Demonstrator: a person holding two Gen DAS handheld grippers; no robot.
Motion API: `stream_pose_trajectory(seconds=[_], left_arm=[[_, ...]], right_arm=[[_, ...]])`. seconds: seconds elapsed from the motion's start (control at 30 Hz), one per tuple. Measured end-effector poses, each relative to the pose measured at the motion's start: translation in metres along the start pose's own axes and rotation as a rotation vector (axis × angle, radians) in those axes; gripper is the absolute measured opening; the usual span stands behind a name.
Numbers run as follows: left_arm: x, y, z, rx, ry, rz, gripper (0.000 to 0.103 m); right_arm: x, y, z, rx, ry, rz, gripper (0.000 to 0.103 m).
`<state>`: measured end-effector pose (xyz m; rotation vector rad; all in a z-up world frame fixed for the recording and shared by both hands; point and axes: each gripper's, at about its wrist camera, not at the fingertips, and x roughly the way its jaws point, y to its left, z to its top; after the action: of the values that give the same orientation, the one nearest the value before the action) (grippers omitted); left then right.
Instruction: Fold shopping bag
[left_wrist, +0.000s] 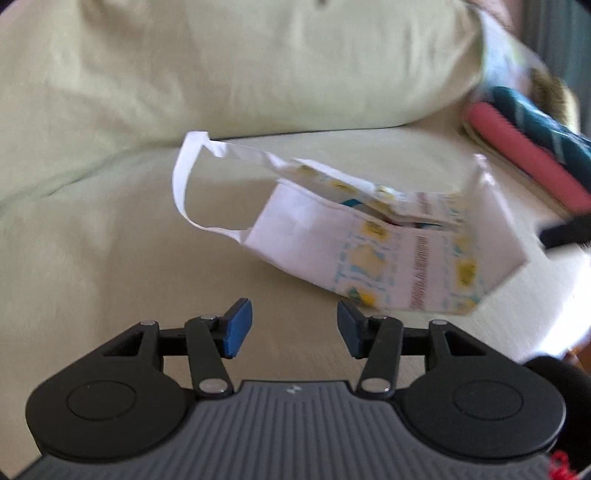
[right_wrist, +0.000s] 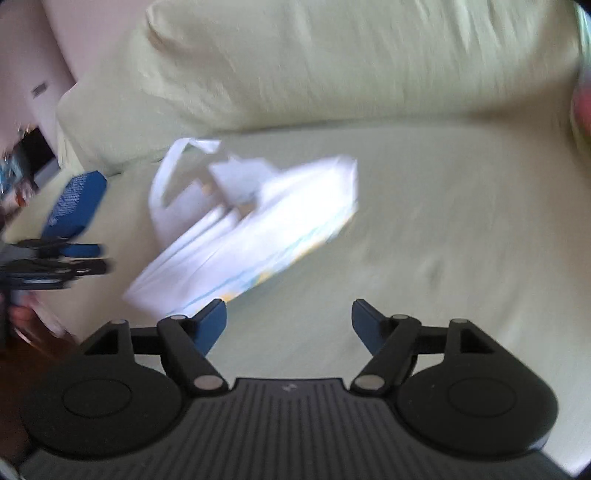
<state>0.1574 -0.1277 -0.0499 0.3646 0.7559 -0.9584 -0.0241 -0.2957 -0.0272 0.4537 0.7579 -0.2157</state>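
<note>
Left gripper (left_wrist: 294, 328) open and empty just short of white shopping bag (left_wrist: 388, 236), bag partly folded on pale green sofa seat (left_wrist: 110, 240) with handle (left_wrist: 192, 184) looped left, right gripper (right_wrist: 289, 325) also open, holding nothing

A big sofa (left_wrist: 110, 236) fills the room here. Its cloth is a soft pale green. The flat seat is low, and fat back cushions (right_wrist: 332, 62) puff up at 12 o'clock. At 2 o'clock in the left view, a pink and dark teal pile (left_wrist: 532, 129) sits on the seat edge. At 9 o'clock in the right view is a pale pink wall (right_wrist: 26, 74). Bright light falls in at 4 o'clock.
</note>
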Motion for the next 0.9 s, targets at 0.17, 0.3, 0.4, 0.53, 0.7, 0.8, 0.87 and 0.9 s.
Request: stream_pose_trajectory(seconds=[0.17,0.3,0.4,0.53,0.7,0.8,0.87,0.9], left_arm=[[0.022,-0.006,0.01,-0.041,0.049,0.077,0.056],[0.022,-0.009,0.007,-0.064,0.061,0.082,0.056],[0.018,-0.016,0.004,-0.031,0.06,0.075,0.056],[0.002,-0.039,-0.005,0.13,0.031,0.094,0.056],[-0.019,-0.068,-0.006,0.238,-0.001,0.043,0.056],[-0.035,-0.084,-0.005,0.288,-0.034,-0.026,0.057],[-0.046,-0.092,-0.003,0.313,-0.065,-0.06,0.057],[-0.049,-0.096,-0.002,0.328,-0.075,-0.071,0.057]], right_arm=[[0.034,0.058,0.006,0.012,-0.001,-0.037,0.078],[0.049,0.079,0.004,-0.054,-0.023,-0.236,0.027],[0.042,0.082,0.003,-0.132,-0.018,-0.174,0.023],[0.013,0.063,0.005,-0.212,-0.058,-0.003,0.052],[-0.003,0.026,0.02,-0.397,-0.159,-0.124,0.051],[0.004,0.016,0.031,-0.465,-0.238,-0.067,0.05],[0.022,0.021,0.033,-0.504,-0.236,-0.023,0.044],[0.034,0.021,0.034,-0.52,-0.221,-0.013,0.045]])
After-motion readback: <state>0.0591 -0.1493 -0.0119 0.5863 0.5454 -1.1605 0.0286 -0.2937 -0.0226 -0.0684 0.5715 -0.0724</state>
